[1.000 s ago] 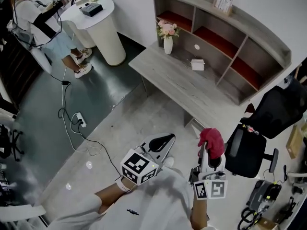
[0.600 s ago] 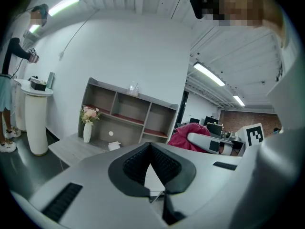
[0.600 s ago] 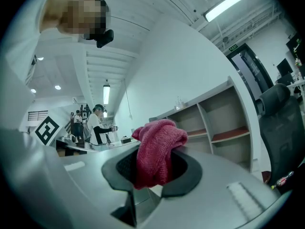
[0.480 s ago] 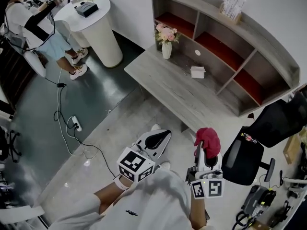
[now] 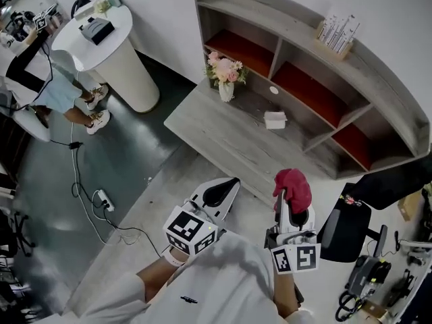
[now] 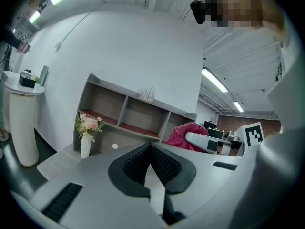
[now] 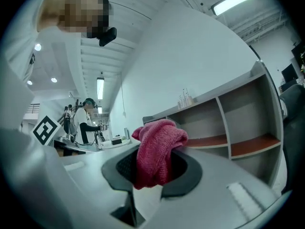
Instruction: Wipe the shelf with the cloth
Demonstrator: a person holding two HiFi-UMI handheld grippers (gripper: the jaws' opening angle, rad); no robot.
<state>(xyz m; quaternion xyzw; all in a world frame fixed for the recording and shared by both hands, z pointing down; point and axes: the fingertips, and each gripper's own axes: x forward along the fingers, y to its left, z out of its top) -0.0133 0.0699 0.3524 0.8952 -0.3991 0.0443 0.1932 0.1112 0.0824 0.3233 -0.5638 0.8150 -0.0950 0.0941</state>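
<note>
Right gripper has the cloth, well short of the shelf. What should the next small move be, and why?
Probably carry the right gripper forward and up toward the shelf. Its jaws are shut on the cloth, but it hangs on the near side of the desk, with the shelf beyond it, so the cloth touches no surface. The left gripper is shut and empty.
</note>
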